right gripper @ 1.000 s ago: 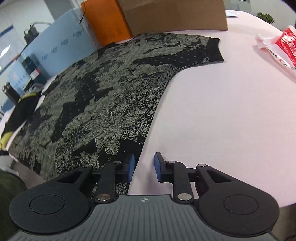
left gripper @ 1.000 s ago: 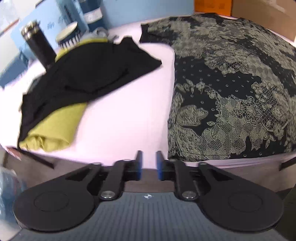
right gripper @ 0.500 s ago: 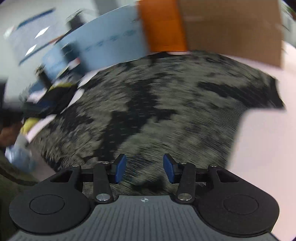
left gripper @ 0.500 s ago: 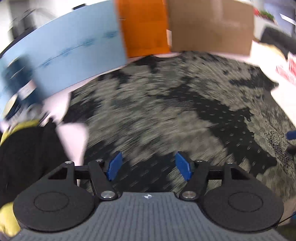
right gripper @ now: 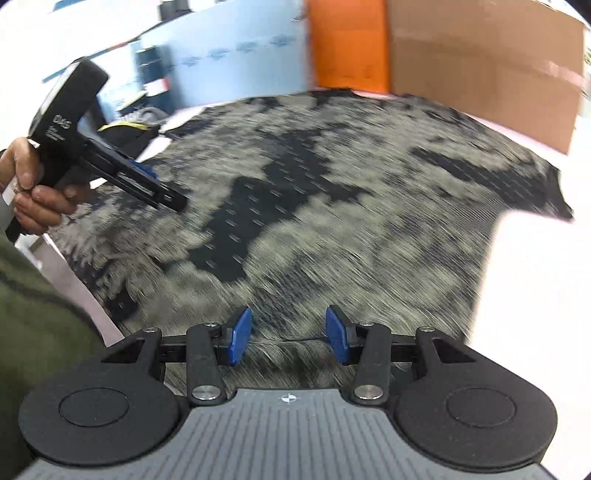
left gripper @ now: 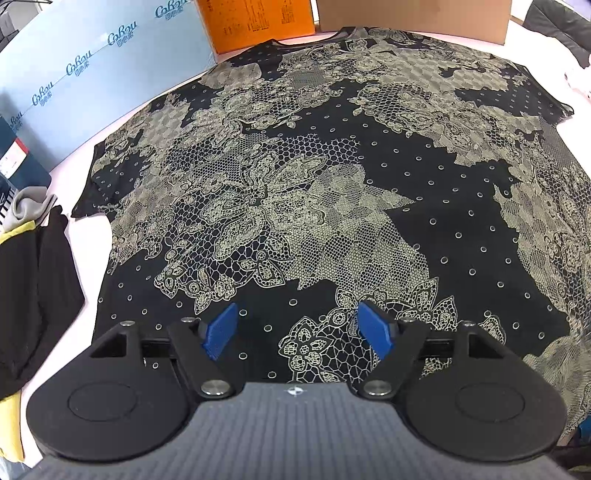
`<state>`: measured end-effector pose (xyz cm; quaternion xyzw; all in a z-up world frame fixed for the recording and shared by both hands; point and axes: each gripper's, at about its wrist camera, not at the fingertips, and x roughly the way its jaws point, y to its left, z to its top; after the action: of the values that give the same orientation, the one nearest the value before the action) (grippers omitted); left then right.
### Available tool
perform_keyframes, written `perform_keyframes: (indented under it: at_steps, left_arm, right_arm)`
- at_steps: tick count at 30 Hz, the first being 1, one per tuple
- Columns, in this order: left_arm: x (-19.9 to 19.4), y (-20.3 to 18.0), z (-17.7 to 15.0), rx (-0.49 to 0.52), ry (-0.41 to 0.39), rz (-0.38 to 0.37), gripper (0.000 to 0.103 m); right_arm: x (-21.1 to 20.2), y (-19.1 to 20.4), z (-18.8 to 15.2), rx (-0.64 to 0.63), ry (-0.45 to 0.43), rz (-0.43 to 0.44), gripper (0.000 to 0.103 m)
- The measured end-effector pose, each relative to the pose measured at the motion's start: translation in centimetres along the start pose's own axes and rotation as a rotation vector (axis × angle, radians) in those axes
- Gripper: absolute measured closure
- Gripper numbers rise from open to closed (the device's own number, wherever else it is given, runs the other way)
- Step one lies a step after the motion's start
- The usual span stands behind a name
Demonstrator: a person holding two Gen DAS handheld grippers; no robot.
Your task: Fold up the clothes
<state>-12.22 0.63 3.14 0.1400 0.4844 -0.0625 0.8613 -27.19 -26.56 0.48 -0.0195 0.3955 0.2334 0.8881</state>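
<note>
A black T-shirt with a pale lace print (left gripper: 325, 192) lies spread flat on the white table, neck toward the far boxes. My left gripper (left gripper: 297, 330) hovers over its near hem, jaws still opening, nothing between the blue pads. In the blurred right wrist view the same shirt (right gripper: 332, 206) fills the middle. My right gripper (right gripper: 288, 338) hangs over its near edge with the jaws partly apart and empty. The left gripper (right gripper: 147, 177) shows there at the left, held by a hand (right gripper: 33, 192).
A pile of black and yellow-green clothes (left gripper: 33, 280) lies at the left. A blue panel (left gripper: 92, 81), an orange box (left gripper: 255, 26) and a cardboard box (left gripper: 413, 14) stand along the far side. Bare table (right gripper: 535, 295) shows to the shirt's right. A green sleeve (right gripper: 40, 325) is near left.
Both grippers swung from the shirt's side edges to over its near hem and opened wider. The left view left the clothes pile behind; the right view now shows the left gripper.
</note>
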Motion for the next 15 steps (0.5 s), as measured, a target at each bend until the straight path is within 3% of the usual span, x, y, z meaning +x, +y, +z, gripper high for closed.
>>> perform_keyframes:
  at_steps: [5, 6, 8, 10, 15]
  left_arm:
    - [0.1, -0.2, 0.1, 0.019, -0.005, 0.011, 0.03]
    - [0.1, -0.2, 0.1, 0.017, -0.004, 0.012, 0.029]
    - [0.1, -0.1, 0.1, 0.011, -0.001, 0.012, 0.028]
    - [0.2, 0.0, 0.2, 0.005, 0.002, 0.013, 0.027]
    - [0.2, 0.4, 0.1, -0.014, 0.01, 0.004, 0.022]
  right_arm:
    - [-2.2, -0.9, -0.4, 0.029, 0.003, -0.06, 0.053]
    - [-2.5, -0.9, -0.2, 0.039, -0.017, -0.053, 0.052]
    - [-2.5, -0.5, 0.4, 0.045, -0.046, -0.023, 0.038]
    - [-1.8, 0.0, 0.9, 0.033, -0.046, 0.021, 0.036]
    - [0.3, 0.4, 1.4, -0.011, 0.09, 0.099, 0.031]
